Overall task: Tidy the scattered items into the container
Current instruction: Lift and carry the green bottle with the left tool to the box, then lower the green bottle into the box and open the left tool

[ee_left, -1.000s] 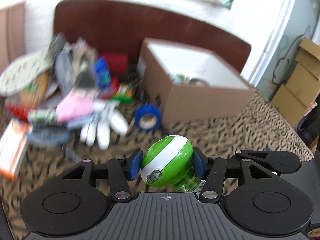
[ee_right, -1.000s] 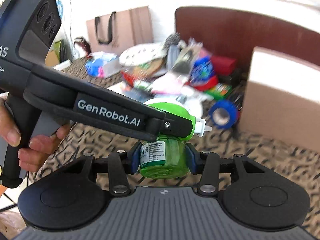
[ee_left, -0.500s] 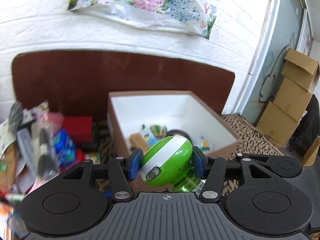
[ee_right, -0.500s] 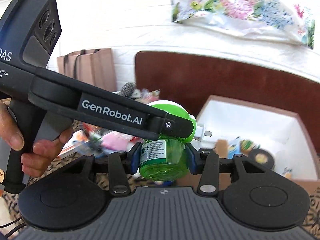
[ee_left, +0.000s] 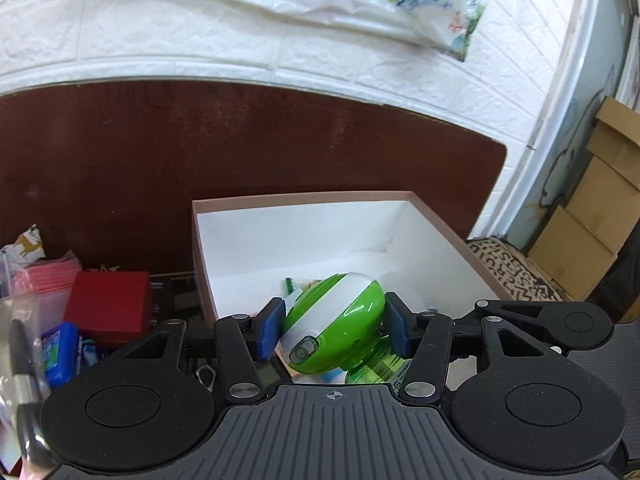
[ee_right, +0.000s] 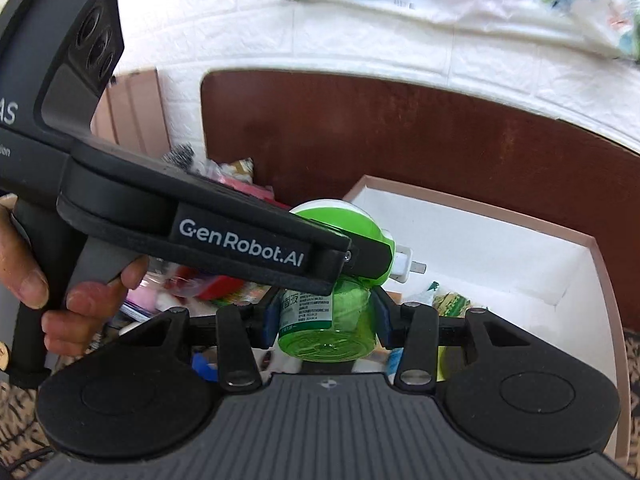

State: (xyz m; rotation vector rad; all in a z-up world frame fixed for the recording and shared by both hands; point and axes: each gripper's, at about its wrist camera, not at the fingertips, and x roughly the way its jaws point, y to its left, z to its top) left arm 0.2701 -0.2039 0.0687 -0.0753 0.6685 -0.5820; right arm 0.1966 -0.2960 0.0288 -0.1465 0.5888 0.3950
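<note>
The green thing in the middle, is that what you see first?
Yes: the bright green-and-white plug-in mosquito repellent sits dead centre, its cap in the left gripper and its green bottle in the right gripper. Just behind it is the open white-lined box, with a red box to its left.

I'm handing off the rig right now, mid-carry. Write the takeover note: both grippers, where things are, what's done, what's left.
Left gripper: shut on the green-and-white head of the mosquito repellent device.
Right gripper: shut on the same device's green bottle.
The device is held over the near edge of the open cardboard box.
Done: a few items already lie in the box.
Left: release the device into the box, then clear the pile at left, including the red box and blue pack.
</note>
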